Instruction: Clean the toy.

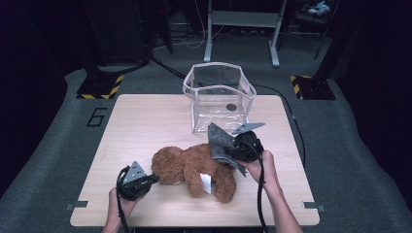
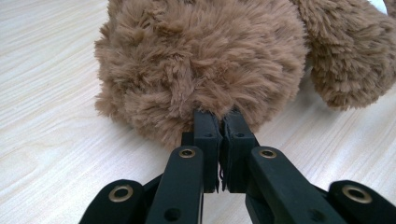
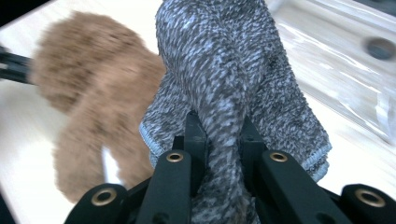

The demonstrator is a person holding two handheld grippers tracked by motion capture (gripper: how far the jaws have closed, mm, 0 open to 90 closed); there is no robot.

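Handling judgement for the grey knit cloth [image 3: 233, 84]: light, limp, no stiffness of its own; it folds and droops wherever unsupported. The right hand-held gripper [image 3: 219, 133] is clamped on a bunched fold of it, jaws closed onto the fabric, the rest standing up ahead of the jaws and hanging below them. A pinch on a gathered fold looks right; an edge hold would probably let it swing and drag. Looks: speckled grey-and-white knit with a paler bound hem.

Plush bear [image 2: 201, 60]: brown, long shaggy pile, soft and compressible, light for its bulk, not fragile. It lies on the worktop [image 1: 145, 121] directly ahead of the left hand-held gripper [image 2: 218, 119], whose jaws are pinched nearly together on a tuft of fur at the rounded head end. A fur-only hold may slip; a limb would likely be surer.

Clear plastic bin [image 1: 219, 92] stands beyond the right hand-held gripper, apart from the cloth.
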